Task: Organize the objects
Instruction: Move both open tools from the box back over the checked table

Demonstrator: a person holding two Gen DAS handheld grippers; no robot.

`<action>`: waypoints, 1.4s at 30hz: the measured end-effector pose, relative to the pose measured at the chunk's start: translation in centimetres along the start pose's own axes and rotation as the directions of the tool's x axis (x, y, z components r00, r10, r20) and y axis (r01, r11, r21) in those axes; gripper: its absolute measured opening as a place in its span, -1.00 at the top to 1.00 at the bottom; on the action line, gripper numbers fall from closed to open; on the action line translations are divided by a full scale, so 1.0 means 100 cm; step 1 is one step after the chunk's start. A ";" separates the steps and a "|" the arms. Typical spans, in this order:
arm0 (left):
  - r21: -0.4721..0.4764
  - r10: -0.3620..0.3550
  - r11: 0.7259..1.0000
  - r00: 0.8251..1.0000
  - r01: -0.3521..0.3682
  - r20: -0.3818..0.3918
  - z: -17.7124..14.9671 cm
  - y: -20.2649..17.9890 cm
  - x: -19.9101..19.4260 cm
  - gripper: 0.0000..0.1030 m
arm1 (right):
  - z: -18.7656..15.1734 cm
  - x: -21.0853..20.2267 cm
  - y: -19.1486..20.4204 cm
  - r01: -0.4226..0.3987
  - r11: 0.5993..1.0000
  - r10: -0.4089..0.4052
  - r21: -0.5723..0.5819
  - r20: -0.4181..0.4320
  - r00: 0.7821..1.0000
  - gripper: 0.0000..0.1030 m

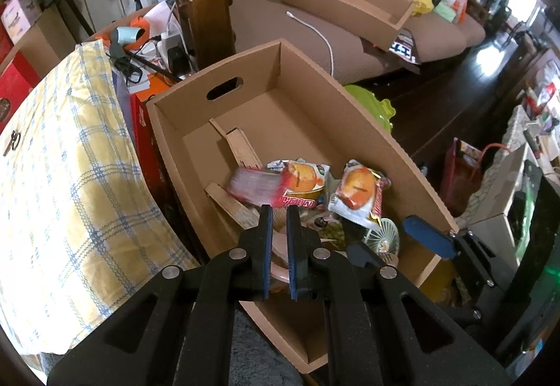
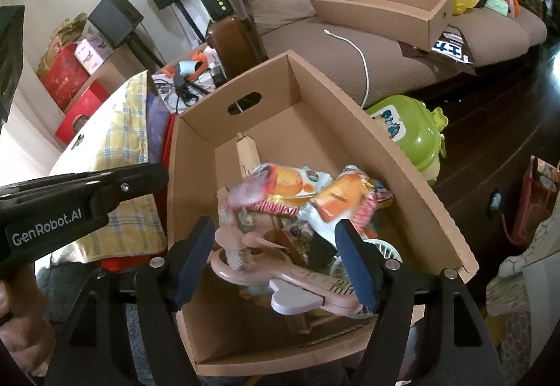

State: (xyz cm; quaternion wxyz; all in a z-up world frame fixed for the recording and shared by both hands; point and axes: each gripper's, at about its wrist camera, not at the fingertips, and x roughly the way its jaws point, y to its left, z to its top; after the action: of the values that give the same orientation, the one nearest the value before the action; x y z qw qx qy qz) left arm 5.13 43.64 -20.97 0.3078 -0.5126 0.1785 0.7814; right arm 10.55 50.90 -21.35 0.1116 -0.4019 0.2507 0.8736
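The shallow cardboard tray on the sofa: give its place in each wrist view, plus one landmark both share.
Left wrist view: the shallow cardboard tray sits upper centre-right, on the sofa seat.
Right wrist view: the tray is upper right, on the sofa.
Shared landmark: the white cable lying on the seat, running down from the tray's left end.

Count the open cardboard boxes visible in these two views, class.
2. One large cardboard box sits in front, holding snacks; one shallow cardboard box rests on the sofa. Clutter may hide others.
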 end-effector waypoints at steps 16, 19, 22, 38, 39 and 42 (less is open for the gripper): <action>-0.255 0.076 0.966 0.993 -0.050 0.093 0.010 0.133 -0.049 0.55 | -0.001 0.003 -0.003 0.030 1.000 -0.030 0.000 0.000 1.000 -0.42; -0.373 0.228 0.915 0.959 -0.152 0.169 0.005 0.188 -0.083 0.20 | 0.000 -0.003 0.000 0.069 0.997 -0.069 0.018 0.031 0.997 -0.43; -0.482 0.358 0.847 0.910 -0.224 0.206 -0.009 0.244 -0.115 0.07 | 0.001 -0.011 0.017 0.054 0.998 -0.051 -0.027 0.084 0.995 -0.45; -0.806 0.553 0.510 0.833 -0.301 0.039 -0.117 0.423 -0.140 -0.22 | 0.042 0.013 0.179 -0.036 0.922 0.059 -0.387 0.048 0.997 -0.56; -0.802 0.554 0.514 0.831 -0.303 0.042 -0.116 0.423 -0.137 -0.26 | 0.049 0.014 0.196 -0.030 0.910 0.055 -0.413 0.050 0.997 -0.60; -0.776 0.554 0.550 0.830 -0.309 0.062 -0.113 0.420 -0.130 -0.44 | 0.069 0.018 0.246 -0.036 0.879 0.076 -0.476 0.065 0.995 -0.71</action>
State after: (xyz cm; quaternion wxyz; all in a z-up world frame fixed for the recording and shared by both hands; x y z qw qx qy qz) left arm -11.26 1.67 -15.31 -0.1076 -0.4058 -0.0800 0.9041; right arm -4.77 33.66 -10.33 -0.0051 -0.3734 0.0363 0.9270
